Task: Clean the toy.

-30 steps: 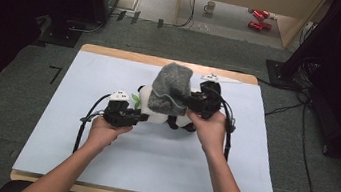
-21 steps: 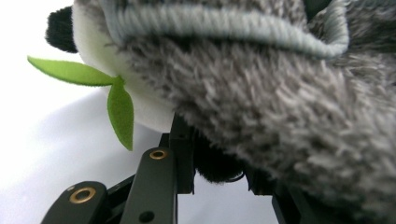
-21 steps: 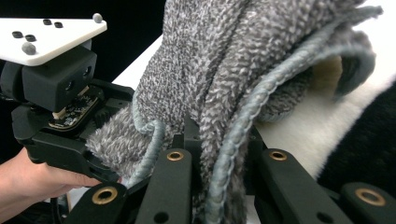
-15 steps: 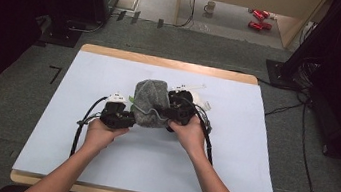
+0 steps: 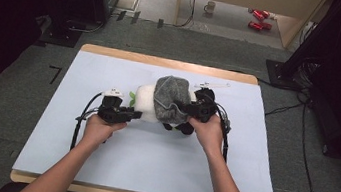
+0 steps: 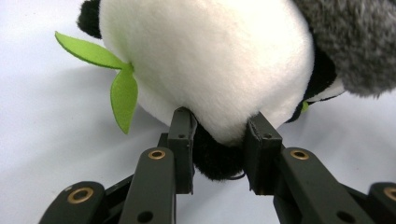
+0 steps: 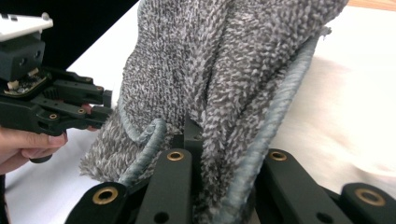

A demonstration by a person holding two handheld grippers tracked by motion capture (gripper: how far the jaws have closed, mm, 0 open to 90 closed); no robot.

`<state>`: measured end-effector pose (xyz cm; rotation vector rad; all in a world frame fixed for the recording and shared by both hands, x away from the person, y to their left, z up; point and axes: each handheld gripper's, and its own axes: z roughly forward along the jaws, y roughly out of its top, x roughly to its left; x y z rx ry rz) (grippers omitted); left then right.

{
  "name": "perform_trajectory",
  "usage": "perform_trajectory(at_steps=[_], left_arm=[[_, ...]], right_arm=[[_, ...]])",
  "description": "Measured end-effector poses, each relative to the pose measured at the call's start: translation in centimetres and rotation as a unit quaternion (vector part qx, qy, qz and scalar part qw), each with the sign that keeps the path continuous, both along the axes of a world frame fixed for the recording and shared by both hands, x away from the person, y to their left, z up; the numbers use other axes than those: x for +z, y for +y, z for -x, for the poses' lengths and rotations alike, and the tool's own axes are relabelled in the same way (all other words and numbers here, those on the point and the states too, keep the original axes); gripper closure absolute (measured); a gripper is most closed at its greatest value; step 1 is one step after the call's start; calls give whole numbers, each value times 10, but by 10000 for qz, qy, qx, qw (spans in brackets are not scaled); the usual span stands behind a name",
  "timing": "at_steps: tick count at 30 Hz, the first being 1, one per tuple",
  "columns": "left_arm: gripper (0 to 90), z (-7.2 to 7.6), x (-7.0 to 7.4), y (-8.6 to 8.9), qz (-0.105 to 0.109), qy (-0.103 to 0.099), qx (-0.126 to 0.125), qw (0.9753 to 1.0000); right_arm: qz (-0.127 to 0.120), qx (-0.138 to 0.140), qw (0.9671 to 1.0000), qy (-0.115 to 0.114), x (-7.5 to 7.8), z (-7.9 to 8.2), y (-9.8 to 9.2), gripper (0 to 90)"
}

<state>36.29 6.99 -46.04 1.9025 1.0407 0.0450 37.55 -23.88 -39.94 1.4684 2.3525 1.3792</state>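
Left gripper [image 6: 219, 140] pinched the plush panda's [image 6: 210, 60] black underside, while the right gripper [image 7: 219, 140] clamped the grey knitted hat [image 7: 224, 70].

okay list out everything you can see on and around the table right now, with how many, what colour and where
plush toy: one, white with black parts and green leaves, centre of the table
knitted cloth: one, grey, draped over the toy's right part
table: one, pale blue top with wooden edge, middle of the high view
mug: one, pale, on the floor beyond the table
red objects: a few, on the floor, far right; too small to identify
left tool: one, black, jaws pinching the toy's underside
right tool: one, black, jaws clamped on the cloth's edge
hands: two, one on each tool
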Motion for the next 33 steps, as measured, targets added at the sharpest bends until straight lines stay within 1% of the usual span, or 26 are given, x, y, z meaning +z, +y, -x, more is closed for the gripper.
perform_trajectory(at_steps=[3,9,14,20,24,26,28,30,33], left_arm=[[682,-2,1,0,-7,9,-22,10000],[682,-6,1,1,9,55,-41,10000],[681,-8,1,0,14,92,-67,9999],[680,-9,0,0,35,99,-47,9999],[681,-10,0,0,91,110,-17,9999],[680,-11,-1,0,130,113,-8,9999],[680,-12,-1,1,147,140,-9,9998],[677,-12,-2,1,196,176,-14,9997],[676,-12,-2,1,179,159,-18,9997]], right_arm=[[-71,-94,9999,22,0,-1,-9,803],[-133,-340,9993,30,1,0,-28,803],[-244,-545,9982,92,-3,0,-43,801],[-166,-863,9960,157,-5,3,-61,801],[-95,-1043,9943,180,-7,3,-71,801],[-99,-1141,9932,194,-7,4,-78,801],[-140,-1292,9913,192,-5,5,-88,801],[-221,-1402,9898,133,0,7,-96,801],[-402,-1474,9883,0,11,11,-104,801]])
